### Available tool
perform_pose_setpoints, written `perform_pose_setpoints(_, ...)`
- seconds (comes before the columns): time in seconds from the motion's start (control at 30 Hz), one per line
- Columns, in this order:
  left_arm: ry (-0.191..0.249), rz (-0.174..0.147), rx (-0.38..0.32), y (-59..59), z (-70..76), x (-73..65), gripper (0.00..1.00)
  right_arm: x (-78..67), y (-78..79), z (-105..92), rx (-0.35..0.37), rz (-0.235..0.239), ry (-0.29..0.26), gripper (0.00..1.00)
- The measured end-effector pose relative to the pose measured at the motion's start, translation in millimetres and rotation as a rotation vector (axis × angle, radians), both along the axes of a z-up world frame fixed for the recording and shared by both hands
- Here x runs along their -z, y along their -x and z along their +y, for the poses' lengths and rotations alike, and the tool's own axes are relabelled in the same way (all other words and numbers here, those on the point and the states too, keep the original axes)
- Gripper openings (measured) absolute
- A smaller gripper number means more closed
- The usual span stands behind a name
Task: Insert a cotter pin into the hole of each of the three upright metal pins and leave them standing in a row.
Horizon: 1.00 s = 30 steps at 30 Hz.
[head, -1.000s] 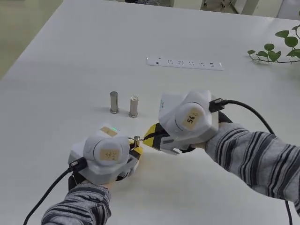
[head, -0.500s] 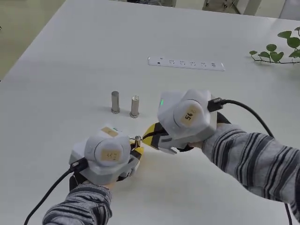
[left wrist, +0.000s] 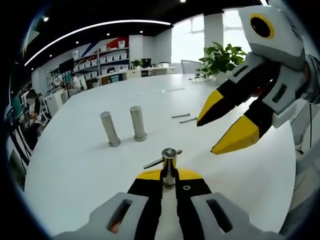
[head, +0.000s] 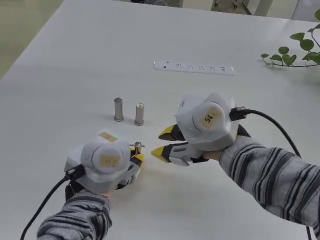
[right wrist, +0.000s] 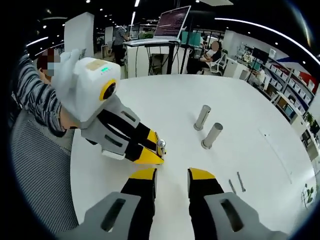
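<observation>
- Two bare metal pins stand upright on the bench, behind the clamped pin.
- Left tongs grip the clamped pin upright, a cotter pin through its top.
- Right tongs, apart and empty, sit just right of the clamped pin; their label reads "95".

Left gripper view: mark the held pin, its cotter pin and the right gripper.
held pin (left wrist: 169, 169), left gripper view, on its shaft.
cotter pin (left wrist: 153, 163), left gripper view, on its protruding left end.
right gripper (left wrist: 206, 136), left gripper view, midway between its fingertips.
</observation>
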<state>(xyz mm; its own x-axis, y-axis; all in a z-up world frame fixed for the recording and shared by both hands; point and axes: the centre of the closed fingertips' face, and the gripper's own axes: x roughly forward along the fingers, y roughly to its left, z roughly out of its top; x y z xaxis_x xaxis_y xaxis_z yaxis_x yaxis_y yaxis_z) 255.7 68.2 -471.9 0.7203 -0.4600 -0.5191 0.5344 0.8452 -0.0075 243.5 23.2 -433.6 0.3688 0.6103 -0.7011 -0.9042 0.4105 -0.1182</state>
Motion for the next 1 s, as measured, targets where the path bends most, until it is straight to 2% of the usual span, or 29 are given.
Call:
perform_pose_setpoints(0.2, -0.006, 0.0, -0.025, -14.8, 19.9, -1.6, 0.05, -1.0, -1.7, -9.8, 0.066, 0.028, -0.052, 0.24)
perform_pose_setpoints(0.27, 0.009, 0.007, -0.044, -20.7, 26.8, -1.5, 0.05, -3.9, -2.8, -9.9, 0.078, 0.021, -0.081, 0.25)
perform_pose_setpoints(0.47, -0.002, -0.002, -0.049, -34.3, 39.3, -3.6, 0.05, -10.0, -4.7, -13.0, 0.113, 0.021, -0.145, 0.33)
perform_pose_setpoints(0.67, -0.002, 0.003, -0.043, -39.2, 41.6, -2.1, 0.05, -6.9, -5.2, -16.8, 0.15, 0.037, -0.168, 0.38)
perform_pose_setpoints(0.87, -0.009, 0.003, -0.034, -40.1, 42.4, -1.8, 0.05, -5.5, -6.1, -20.5, 0.176, 0.052, -0.18, 0.37)
perform_pose_setpoints(1.0, 0.002, -0.002, -0.031, -40.5, 41.7, -2.4, 0.05, -4.6, -6.6, -21.5, 0.187, 0.056, -0.184, 0.37)
